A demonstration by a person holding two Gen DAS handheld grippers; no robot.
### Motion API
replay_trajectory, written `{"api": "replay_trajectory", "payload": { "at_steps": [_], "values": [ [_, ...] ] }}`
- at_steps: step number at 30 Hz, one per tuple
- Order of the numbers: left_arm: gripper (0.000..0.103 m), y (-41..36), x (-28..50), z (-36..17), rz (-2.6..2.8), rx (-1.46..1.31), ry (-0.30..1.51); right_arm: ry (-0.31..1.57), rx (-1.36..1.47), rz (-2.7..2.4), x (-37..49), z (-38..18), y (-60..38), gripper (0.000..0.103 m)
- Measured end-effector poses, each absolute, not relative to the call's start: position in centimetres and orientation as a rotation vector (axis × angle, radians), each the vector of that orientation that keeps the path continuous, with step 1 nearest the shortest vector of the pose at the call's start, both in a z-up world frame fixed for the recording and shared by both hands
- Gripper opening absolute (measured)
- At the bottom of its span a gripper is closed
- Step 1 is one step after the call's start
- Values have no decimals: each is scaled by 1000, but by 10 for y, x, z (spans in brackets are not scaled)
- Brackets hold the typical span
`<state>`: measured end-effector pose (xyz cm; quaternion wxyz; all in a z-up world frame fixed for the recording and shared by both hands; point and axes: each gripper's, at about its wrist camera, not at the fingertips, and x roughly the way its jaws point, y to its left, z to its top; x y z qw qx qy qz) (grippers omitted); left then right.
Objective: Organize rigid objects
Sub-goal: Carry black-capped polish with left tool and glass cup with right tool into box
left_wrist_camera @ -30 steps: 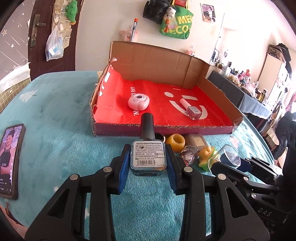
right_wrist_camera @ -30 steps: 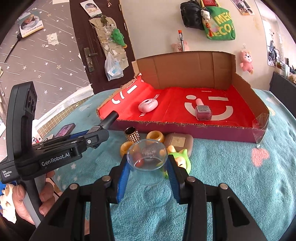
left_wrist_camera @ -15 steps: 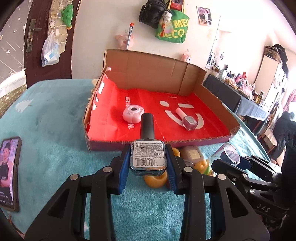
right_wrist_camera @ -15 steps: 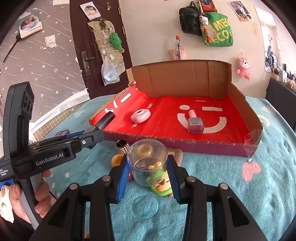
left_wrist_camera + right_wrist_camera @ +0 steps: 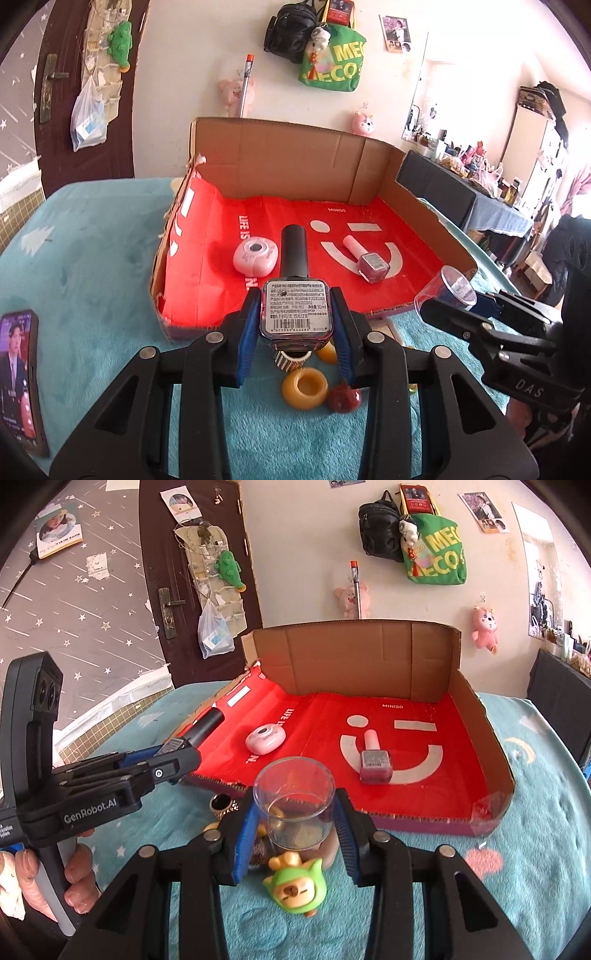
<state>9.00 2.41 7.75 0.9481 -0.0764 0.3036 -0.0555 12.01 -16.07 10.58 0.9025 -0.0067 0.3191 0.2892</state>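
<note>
My left gripper (image 5: pixel 295 325) is shut on a dark nail polish bottle (image 5: pixel 294 306) with a black cap, held above the near edge of the cardboard tray (image 5: pixel 295 162). My right gripper (image 5: pixel 295 823) is shut on a clear plastic cup (image 5: pixel 295 812), held just before the tray's front wall (image 5: pixel 406 821). The cup also shows in the left wrist view (image 5: pixel 448 291). In the red-lined tray lie a pink round case (image 5: pixel 265 739) and a pink nail polish bottle (image 5: pixel 375 764).
On the teal blanket before the tray lie an amber ring (image 5: pixel 304 387), a dark red gem (image 5: pixel 344 399), a studded ring (image 5: pixel 222 805) and a green toy figure (image 5: pixel 295 886). A phone (image 5: pixel 20 380) lies at the left. The left gripper's body (image 5: pixel 92 794) is at the cup's left.
Both grippers have risen and moved forward toward the tray with their objects held. The loose items on the blanket now lie below and behind the fingers.
</note>
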Motion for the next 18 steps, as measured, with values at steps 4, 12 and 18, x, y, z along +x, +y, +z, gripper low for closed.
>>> {"api": "replay_trajectory", "payload": {
  "at_steps": [4,12,18],
  "values": [
    [34,25,97,80,-118,-153,615,674,-9,599,132,108,-161,42],
    [34,29,113,80,-138,-154,639,718,4,609,157,106,-160,42],
    [34,29,128,76,-160,-145,670,791,20,625,181,95,-155,42]
  ]
}}
